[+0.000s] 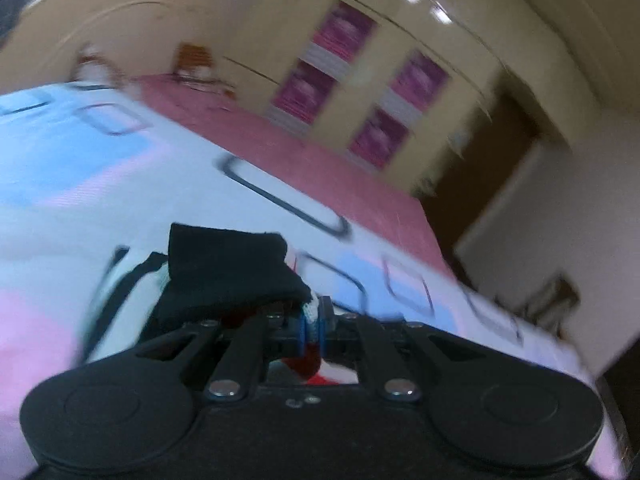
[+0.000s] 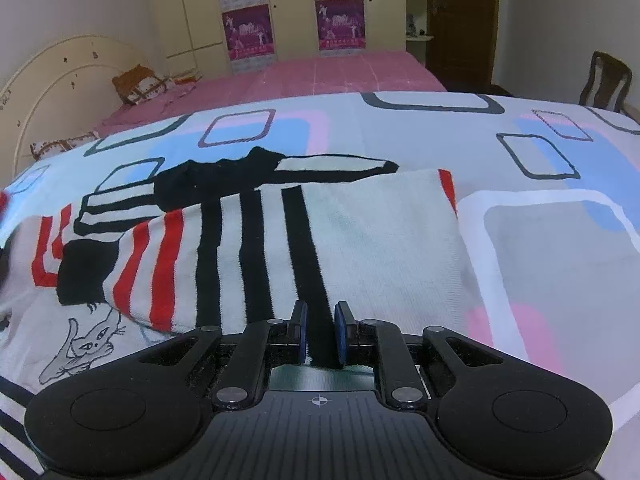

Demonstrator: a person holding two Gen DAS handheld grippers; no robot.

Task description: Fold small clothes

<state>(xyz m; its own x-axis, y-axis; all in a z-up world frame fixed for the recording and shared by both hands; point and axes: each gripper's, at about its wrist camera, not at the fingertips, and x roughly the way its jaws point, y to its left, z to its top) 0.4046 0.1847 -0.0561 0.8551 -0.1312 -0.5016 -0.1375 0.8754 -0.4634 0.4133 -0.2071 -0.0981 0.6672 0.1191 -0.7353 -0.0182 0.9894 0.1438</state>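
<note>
A small knit sweater [image 2: 340, 240], white with black and red stripes and a cat drawing, lies partly folded on a patterned bedsheet [image 2: 560, 260]. My left gripper [image 1: 314, 330] is shut on the sweater's edge; a black cuff or hem [image 1: 228, 272] folds over above its blue pads, and the view is blurred and tilted. My right gripper [image 2: 320, 332] sits low over the sweater's near edge, its blue pads [image 2: 342, 332] a small gap apart with a black stripe between them, gripping nothing.
The bed's pink cover [image 2: 320, 76] stretches behind the sheet to a cream headboard [image 2: 60, 72] with pillows [image 2: 140, 84]. Wardrobe doors with pink posters [image 2: 248, 32] stand at the back. A brown door [image 2: 460, 20] and a wooden chair [image 2: 604, 80] are at right.
</note>
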